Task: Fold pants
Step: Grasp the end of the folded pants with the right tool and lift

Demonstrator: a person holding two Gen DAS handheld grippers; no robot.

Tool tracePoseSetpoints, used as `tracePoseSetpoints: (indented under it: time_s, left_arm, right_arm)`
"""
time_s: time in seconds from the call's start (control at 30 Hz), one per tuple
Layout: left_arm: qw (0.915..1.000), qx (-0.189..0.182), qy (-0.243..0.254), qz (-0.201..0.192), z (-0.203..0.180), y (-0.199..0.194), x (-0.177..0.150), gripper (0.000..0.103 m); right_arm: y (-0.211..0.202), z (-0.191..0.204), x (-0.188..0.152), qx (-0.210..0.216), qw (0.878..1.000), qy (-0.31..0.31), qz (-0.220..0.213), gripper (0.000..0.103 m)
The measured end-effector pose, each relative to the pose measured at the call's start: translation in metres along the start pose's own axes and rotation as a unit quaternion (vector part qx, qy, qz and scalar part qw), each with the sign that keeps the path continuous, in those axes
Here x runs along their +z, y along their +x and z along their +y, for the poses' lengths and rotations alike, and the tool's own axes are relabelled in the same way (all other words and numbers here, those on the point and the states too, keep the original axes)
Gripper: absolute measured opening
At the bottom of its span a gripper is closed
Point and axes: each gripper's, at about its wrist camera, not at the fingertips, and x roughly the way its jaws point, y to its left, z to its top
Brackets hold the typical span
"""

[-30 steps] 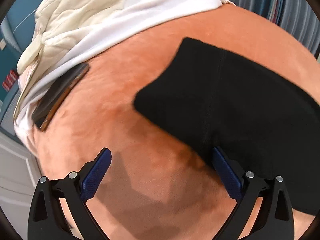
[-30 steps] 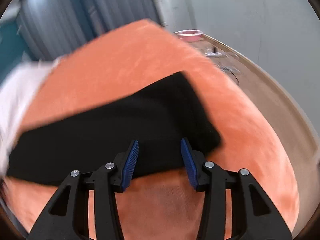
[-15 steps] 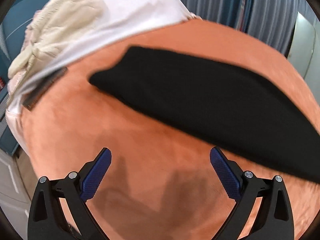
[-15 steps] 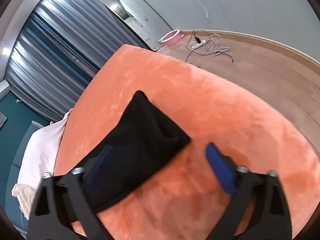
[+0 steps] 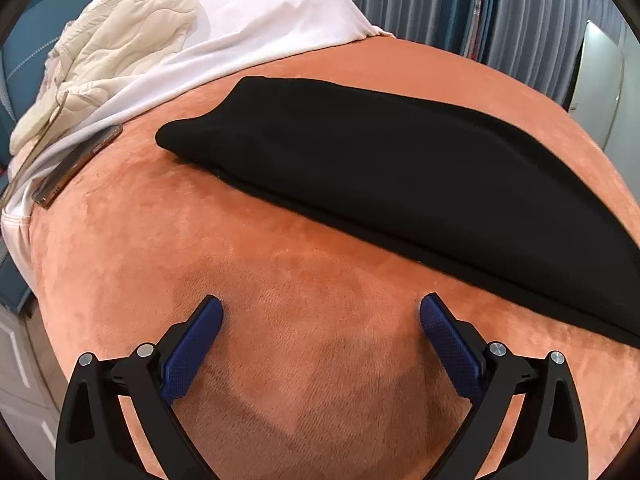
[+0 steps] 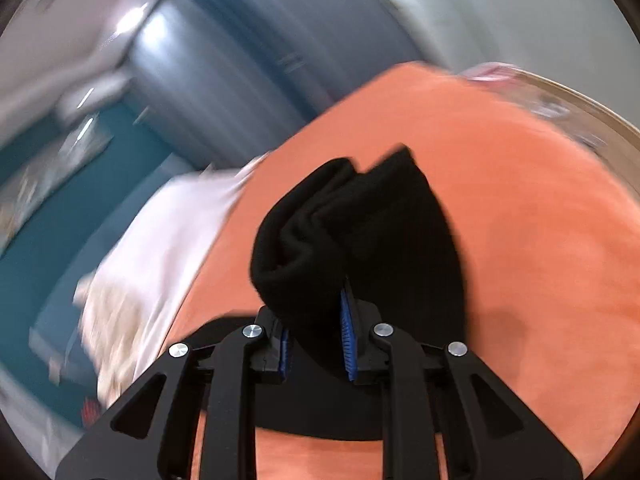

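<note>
Black pants (image 5: pixel 400 184) lie folded lengthwise in a long strip on the orange blanket (image 5: pixel 280 280), running from upper left to lower right. My left gripper (image 5: pixel 320 320) is open and empty, hovering over bare blanket in front of the pants. My right gripper (image 6: pixel 316 320) is shut on one end of the black pants (image 6: pixel 360 232) and holds that end bunched up above the orange blanket (image 6: pixel 540 240). The right wrist view is motion-blurred.
A white sheet (image 5: pixel 248 36) with a cream quilted garment (image 5: pixel 120 40) lies at the far left. A dark phone-like slab (image 5: pixel 76 164) rests at the sheet's edge. Grey curtains (image 5: pixel 460 4) hang behind. The blanket's edge drops off at left.
My right gripper has closed on the end of the pants and lifted it. My left gripper stays open and has pulled back a little, so the pants sit farther off.
</note>
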Motion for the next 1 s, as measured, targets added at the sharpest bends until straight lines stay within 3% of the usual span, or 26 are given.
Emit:
tracePoseSetpoints:
  time_s: [0.13,0.23,0.3,0.33,0.4,0.43,0.47,0.53,0.63,0.73,0.8,1.0]
  left_arm:
    - [0.9983,-0.053,-0.023,0.005,0.024,-0.017,0.000,0.098]
    - [0.9925,-0.101,-0.068,0.011,0.068,-0.031,0.009,0.098]
    - [0.9889,-0.116,-0.091,0.012,0.096,-0.035,0.016,0.098]
    - [0.9871,-0.122,-0.103,0.011,0.117,-0.036,0.023,0.098]
    - [0.9860,-0.118,-0.117,0.009,0.141,-0.035,0.032,0.098]
    - [0.9846,-0.116,-0.130,0.004,0.159,-0.031,0.040,0.098]
    - [0.9832,-0.115,-0.142,0.001,0.167,-0.028,0.043,0.098]
    - [0.9803,-0.108,-0.165,0.003,0.180,-0.018,0.053,0.094]
    - [0.9732,-0.106,-0.203,0.021,0.185,0.008,0.073,0.094]
    - [0.9540,-0.126,-0.266,0.059,0.187,0.043,0.084,0.094]
    - [0.9543,-0.093,-0.281,0.041,0.179,0.047,0.093,0.097]
    - [0.9577,-0.078,-0.271,0.058,0.158,0.061,0.113,0.097]
  right_arm:
    - [0.105,0.113,-0.036,0.025,0.992,-0.088,0.087,0.019]
    - [0.187,0.148,-0.094,0.002,0.978,-0.122,0.166,0.019]
    - [0.238,0.150,-0.134,-0.028,0.963,-0.141,0.228,0.021]
    - [0.251,0.149,-0.149,-0.044,0.959,-0.149,0.237,0.022]
    - [0.235,0.160,-0.157,-0.040,0.966,-0.172,0.189,0.045]
    - [0.222,0.165,-0.156,-0.023,0.970,-0.160,0.184,0.069]
    - [0.211,0.166,-0.156,-0.019,0.973,-0.154,0.172,0.078]
    - [0.182,0.170,-0.155,-0.019,0.977,-0.166,0.136,0.077]
    - [0.137,0.162,-0.162,-0.056,0.978,-0.167,0.109,0.080]
    - [0.101,0.137,-0.172,-0.082,0.984,-0.126,0.093,0.085]
    - [0.079,0.116,-0.180,-0.092,0.988,-0.093,0.086,0.085]
    - [0.051,0.085,-0.194,-0.127,0.988,-0.045,0.082,0.085]
